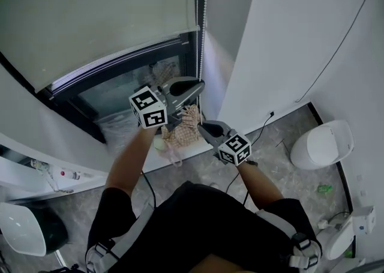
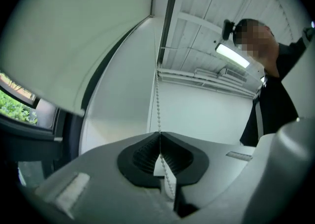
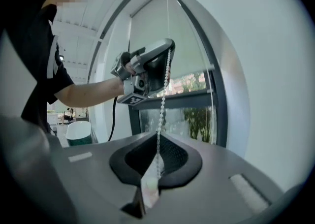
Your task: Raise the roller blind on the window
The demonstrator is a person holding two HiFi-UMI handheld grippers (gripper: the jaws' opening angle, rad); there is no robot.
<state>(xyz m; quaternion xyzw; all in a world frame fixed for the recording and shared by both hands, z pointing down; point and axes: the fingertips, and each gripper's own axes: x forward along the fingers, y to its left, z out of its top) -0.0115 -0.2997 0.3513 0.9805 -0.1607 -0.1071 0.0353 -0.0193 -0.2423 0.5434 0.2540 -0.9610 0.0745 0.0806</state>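
Observation:
The pale roller blind point(image 1: 90, 14) covers the upper part of the window, its bottom bar above the dark glass point(image 1: 129, 89). Its white bead chain point(image 1: 203, 20) hangs beside the frame at the window's right edge. My left gripper point(image 1: 200, 87) is shut on the chain, the higher of the two. In the left gripper view the beads point(image 2: 157, 95) rise straight from the closed pads point(image 2: 142, 156). My right gripper point(image 1: 202, 126) sits just below it, also shut on the chain point(image 3: 162, 105), which runs up to the left gripper point(image 3: 147, 68).
A beige mesh bag point(image 1: 183, 131) lies on the window sill point(image 1: 198, 149) under both grippers. A white wall point(image 1: 282, 44) stands right beside the chain. On the floor are a white round bin point(image 1: 321, 144), a black cable point(image 1: 261, 131) and a white basin point(image 1: 21, 227).

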